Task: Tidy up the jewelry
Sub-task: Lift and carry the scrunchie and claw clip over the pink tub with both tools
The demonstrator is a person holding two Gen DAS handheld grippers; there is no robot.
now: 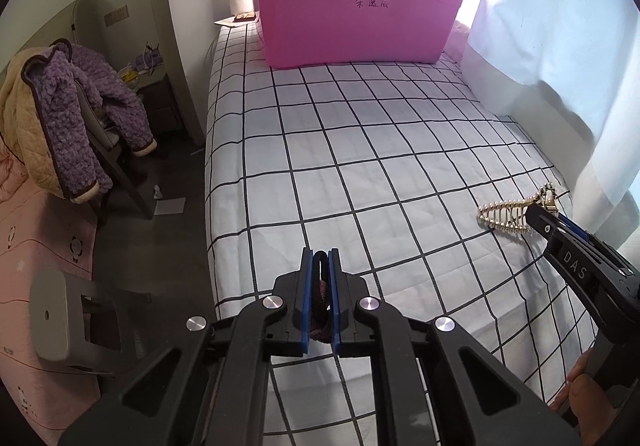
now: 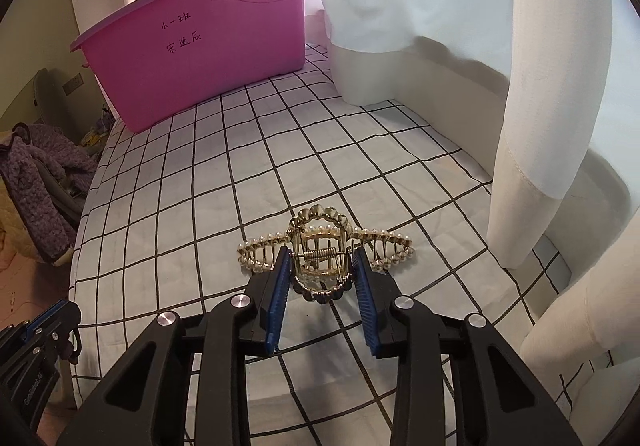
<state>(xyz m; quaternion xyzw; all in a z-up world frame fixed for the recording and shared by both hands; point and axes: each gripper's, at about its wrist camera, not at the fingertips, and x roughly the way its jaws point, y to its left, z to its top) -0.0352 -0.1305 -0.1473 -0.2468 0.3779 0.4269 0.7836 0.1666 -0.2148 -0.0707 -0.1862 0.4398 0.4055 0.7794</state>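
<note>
At lower centre of the right wrist view, the right gripper (image 2: 322, 266) straddles the gold pearl-studded claw hair clip (image 2: 325, 252) on the checked bedsheet (image 2: 240, 166), jaws spread, not yet clamped. Left gripper (image 1: 321, 266) pinches a dark purple item (image 1: 321, 294) (identity unclear). Neither is yet in the pink plastic tub (image 2: 208, 46), upper left.

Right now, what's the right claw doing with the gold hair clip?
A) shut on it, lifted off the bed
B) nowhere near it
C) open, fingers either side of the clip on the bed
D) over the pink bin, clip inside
C: the right claw is open, its blue pads flanking the pearl-studded gold hair clip, which lies on the checked bedsheet.
</note>
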